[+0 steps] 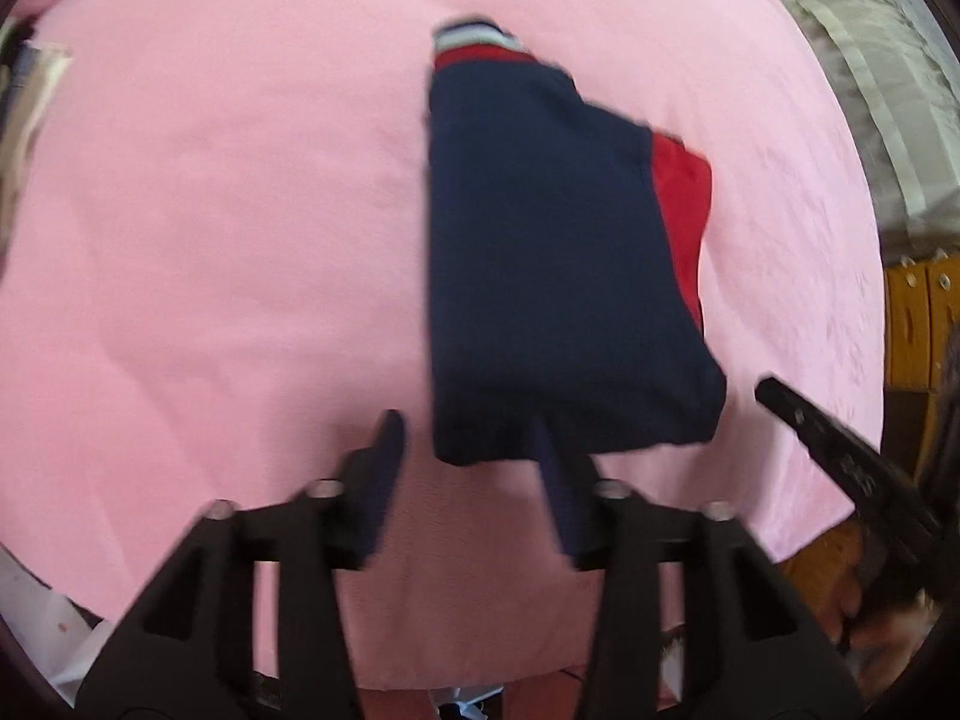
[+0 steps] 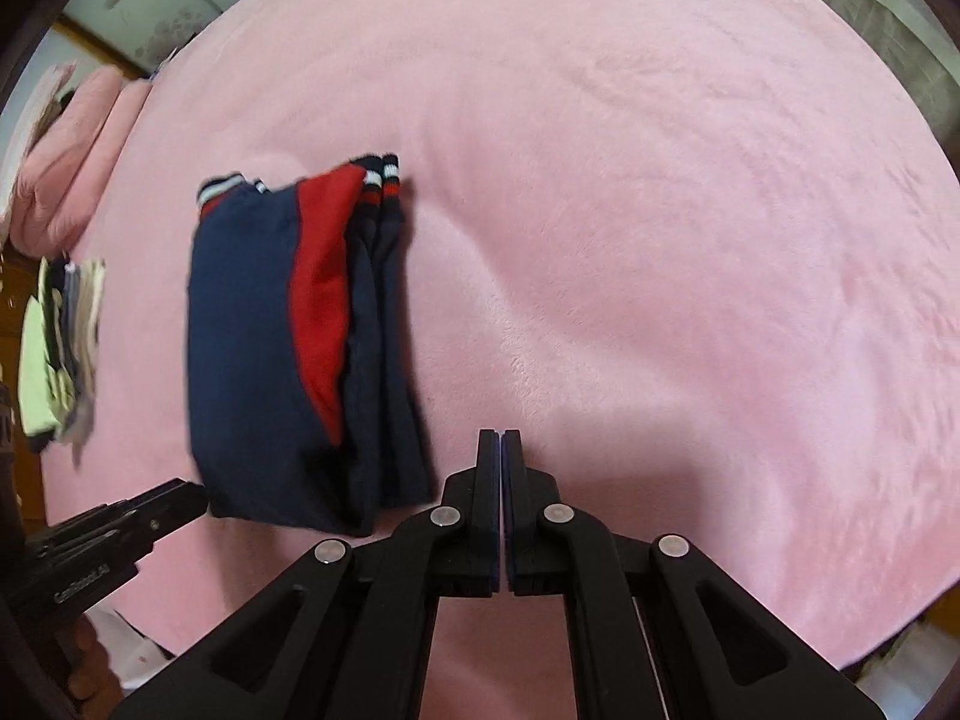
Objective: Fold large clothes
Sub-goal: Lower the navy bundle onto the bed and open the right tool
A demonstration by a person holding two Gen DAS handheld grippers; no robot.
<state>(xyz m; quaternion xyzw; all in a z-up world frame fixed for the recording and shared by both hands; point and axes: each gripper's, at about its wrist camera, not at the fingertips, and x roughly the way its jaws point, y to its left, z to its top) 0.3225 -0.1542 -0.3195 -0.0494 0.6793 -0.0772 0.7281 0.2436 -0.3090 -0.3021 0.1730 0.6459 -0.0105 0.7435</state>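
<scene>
A navy and red garment (image 1: 540,252) with striped cuffs lies folded in a narrow stack on the pink blanket (image 1: 210,240). It also shows in the right wrist view (image 2: 288,348), left of centre. My left gripper (image 1: 468,432) is open and empty, its fingers at the garment's near edge. My right gripper (image 2: 500,438) is shut and empty, just right of the garment's near corner. The right gripper shows in the left wrist view (image 1: 840,456) at the right edge, and the left gripper shows in the right wrist view (image 2: 120,528) at the lower left.
Pink pillows (image 2: 66,162) lie at the bed's far left. A pile of folded clothes (image 2: 57,354) sits at the left edge. A wooden cabinet (image 1: 918,324) stands beyond the blanket's right side.
</scene>
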